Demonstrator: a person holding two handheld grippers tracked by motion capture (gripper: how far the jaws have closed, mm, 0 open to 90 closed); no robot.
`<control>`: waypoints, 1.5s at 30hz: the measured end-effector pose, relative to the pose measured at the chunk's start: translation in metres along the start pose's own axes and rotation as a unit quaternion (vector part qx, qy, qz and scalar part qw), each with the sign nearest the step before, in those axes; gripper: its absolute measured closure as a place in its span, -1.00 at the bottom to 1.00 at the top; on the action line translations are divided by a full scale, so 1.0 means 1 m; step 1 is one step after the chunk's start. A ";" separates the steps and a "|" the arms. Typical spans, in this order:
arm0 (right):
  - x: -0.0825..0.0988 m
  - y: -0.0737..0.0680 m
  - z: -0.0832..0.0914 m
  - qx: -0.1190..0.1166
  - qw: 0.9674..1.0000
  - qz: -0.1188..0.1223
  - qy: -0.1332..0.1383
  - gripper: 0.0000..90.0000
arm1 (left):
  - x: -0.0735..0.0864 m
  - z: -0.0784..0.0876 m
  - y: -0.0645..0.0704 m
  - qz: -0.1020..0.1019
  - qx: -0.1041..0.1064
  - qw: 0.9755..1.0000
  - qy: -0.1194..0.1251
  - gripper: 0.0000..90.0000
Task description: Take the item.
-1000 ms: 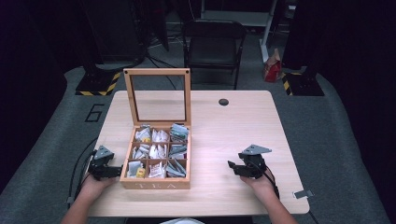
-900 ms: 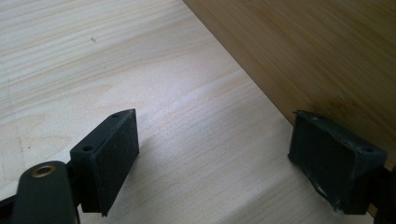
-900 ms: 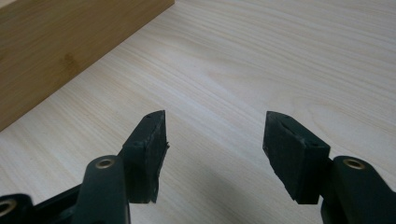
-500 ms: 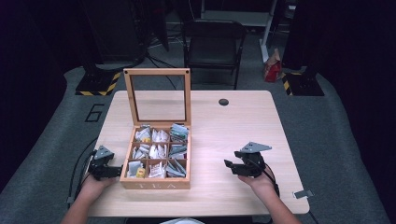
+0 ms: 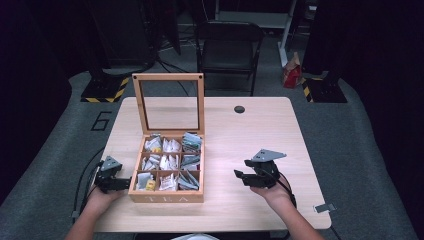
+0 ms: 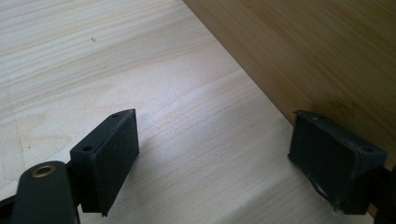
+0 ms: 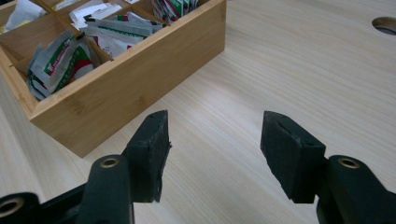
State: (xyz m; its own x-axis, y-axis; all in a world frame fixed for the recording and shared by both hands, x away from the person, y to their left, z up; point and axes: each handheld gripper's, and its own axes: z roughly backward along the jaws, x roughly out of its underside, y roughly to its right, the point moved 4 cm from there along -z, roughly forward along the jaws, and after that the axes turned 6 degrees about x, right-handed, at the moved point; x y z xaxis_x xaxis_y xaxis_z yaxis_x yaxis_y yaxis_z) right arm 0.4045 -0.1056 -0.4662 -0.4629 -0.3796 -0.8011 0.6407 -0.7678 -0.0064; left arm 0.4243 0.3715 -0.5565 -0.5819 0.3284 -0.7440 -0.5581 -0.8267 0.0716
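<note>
Overhead, I see the wooden tea box (image 5: 167, 192) with its glass lid (image 5: 169, 102) upright, sachets (image 5: 170, 162) filling its compartments, on the desk (image 5: 260, 135). A chair (image 5: 227, 47) stands beyond. My left hand-held gripper (image 5: 121, 184) sits just beside the box's left wall; my right hand-held gripper (image 5: 242, 176) is well apart, bare desk between.

From the left gripper view, jaws spread, empty, box wall (image 6: 317, 56) close.

From the right gripper view, jaws spread, empty, the box (image 7: 126, 93) ahead.

I am looking at the wooden tea box (image 5: 168, 192) sitting near the front-left of the table (image 5: 260, 135); its glass-paned lid (image 5: 169, 102) is standing upright and open; its compartments are holding tea packets (image 5: 170, 162), white, grey and green, lying loosely.
</note>
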 end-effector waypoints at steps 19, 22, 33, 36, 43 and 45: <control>-0.016 -0.019 -0.005 -0.022 0.999 0.022 0.006 -0.06 | 0.000 0.000 0.000 0.000 0.000 1.000 0.000 -0.66; -0.020 -0.023 -0.007 -0.027 0.999 0.027 0.007 -0.04 | 0.000 0.000 0.000 0.000 0.000 1.000 0.000 -0.66; -0.027 -0.032 -0.010 -0.036 0.999 0.033 0.012 0.00 | 0.000 0.000 0.000 0.001 0.000 1.000 0.000 -0.66; -0.029 -0.036 -0.010 -0.039 0.999 0.031 0.012 0.01 | 0.000 0.000 0.000 0.001 0.000 1.000 0.000 -0.66; -0.034 -0.042 -0.015 -0.048 0.998 0.039 0.013 0.03 | 0.000 0.000 0.000 0.001 0.000 1.000 0.000 -0.66; -0.036 -0.044 -0.016 -0.049 0.998 0.041 0.014 0.03 | 0.000 0.000 0.000 0.001 0.000 1.000 0.000 -0.66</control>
State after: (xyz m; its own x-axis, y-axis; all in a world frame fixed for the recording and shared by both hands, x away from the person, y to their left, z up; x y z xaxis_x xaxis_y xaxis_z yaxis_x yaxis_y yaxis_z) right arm 0.4025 -0.0501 -0.4467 -0.3894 -0.4242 -0.8176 0.7336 -0.6795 0.0031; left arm 0.4243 0.3714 -0.5565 -0.5823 0.3270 -0.7443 -0.5575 -0.8270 0.0729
